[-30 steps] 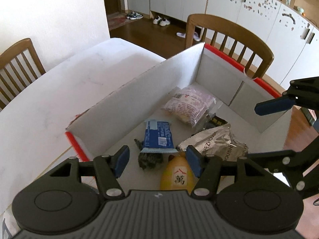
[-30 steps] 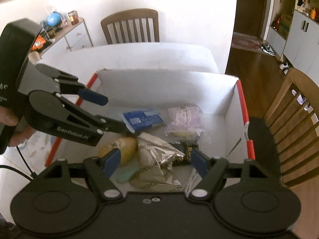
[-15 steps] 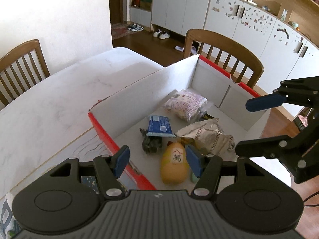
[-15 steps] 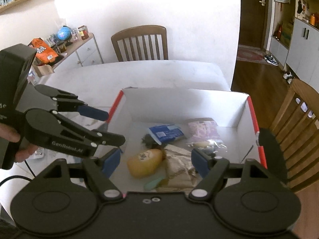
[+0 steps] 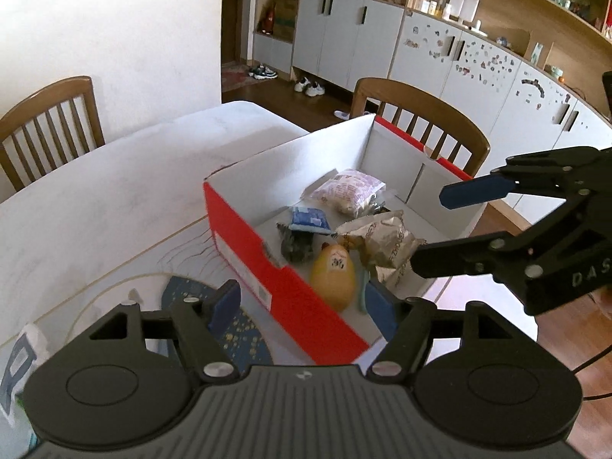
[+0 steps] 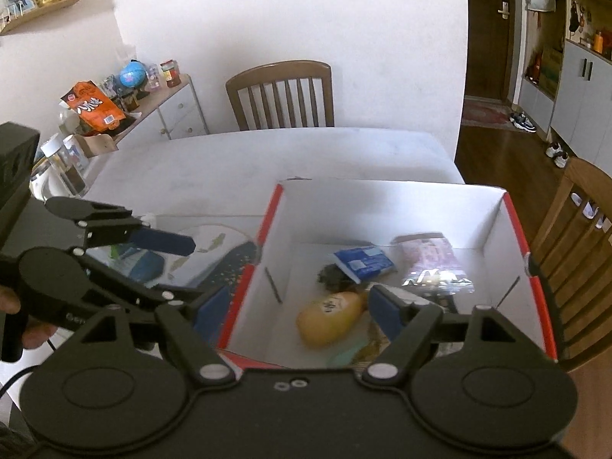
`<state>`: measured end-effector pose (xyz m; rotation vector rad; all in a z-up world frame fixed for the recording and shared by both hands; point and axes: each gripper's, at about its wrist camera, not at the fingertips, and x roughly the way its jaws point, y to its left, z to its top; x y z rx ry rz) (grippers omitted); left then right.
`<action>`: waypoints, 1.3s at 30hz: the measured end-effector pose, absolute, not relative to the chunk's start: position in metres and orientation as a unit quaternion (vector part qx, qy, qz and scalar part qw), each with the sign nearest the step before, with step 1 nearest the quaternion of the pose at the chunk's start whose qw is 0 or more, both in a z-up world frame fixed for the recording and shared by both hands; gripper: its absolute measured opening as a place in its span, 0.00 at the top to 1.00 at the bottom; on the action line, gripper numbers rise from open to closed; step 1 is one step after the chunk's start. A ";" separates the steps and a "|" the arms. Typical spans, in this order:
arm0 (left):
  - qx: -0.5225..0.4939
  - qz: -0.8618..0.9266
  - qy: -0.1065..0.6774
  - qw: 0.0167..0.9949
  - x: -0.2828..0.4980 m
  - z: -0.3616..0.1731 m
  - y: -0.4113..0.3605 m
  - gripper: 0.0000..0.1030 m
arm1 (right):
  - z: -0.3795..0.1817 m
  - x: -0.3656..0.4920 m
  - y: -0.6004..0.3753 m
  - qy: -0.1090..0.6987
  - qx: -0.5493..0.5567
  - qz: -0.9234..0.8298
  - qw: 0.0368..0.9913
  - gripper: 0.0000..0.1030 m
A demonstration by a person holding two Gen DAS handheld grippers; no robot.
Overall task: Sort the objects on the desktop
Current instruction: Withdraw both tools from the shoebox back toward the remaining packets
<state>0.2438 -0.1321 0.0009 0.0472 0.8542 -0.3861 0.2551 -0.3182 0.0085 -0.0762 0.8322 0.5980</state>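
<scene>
A red and white cardboard box [image 5: 267,271] stands open on the white table. Inside lie a yellow egg-shaped bottle [image 5: 332,275], a blue packet [image 5: 309,221], a pink packet [image 5: 350,190], a crinkled silver bag [image 5: 382,244] and a small dark item [image 5: 294,246]. My left gripper [image 5: 302,306] hovers over the box's near red wall; its jaws are opening with nothing between them. My right gripper [image 6: 298,306] hangs open and empty above the box's near edge, over the bottle [image 6: 329,317]. Each gripper shows in the other's view: right gripper [image 5: 436,225], left gripper [image 6: 187,267].
A blue patterned placemat [image 5: 229,325] lies on the table left of the box. Wooden chairs [image 5: 420,114] [image 6: 279,91] stand at the table's sides. A sideboard [image 6: 168,107] with snacks lines the wall. A person's hand [image 6: 11,302] holds the left gripper.
Both grippers have drawn back and risen away from the box, which now sits farther off. The left jaws stand a little wider. The items in the box have not moved.
</scene>
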 end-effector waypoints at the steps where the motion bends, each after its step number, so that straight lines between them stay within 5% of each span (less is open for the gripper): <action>1: 0.021 -0.184 0.410 0.893 0.239 0.001 -0.128 0.30 | 0.009 0.253 -0.314 0.397 -0.036 0.287 0.871 0.22; 20: -0.008 -0.129 0.398 0.908 0.170 -0.010 -0.037 0.17 | 0.012 0.217 -0.235 0.382 -0.046 0.313 0.868 0.14; 24: -0.012 -0.111 0.397 0.911 0.159 -0.015 -0.018 0.01 | 0.012 0.215 -0.215 0.378 -0.042 0.314 0.870 0.14; 39: -0.034 -0.065 0.406 0.911 0.133 -0.045 0.057 0.01 | -0.005 0.221 -0.136 0.385 -0.046 0.337 0.858 0.13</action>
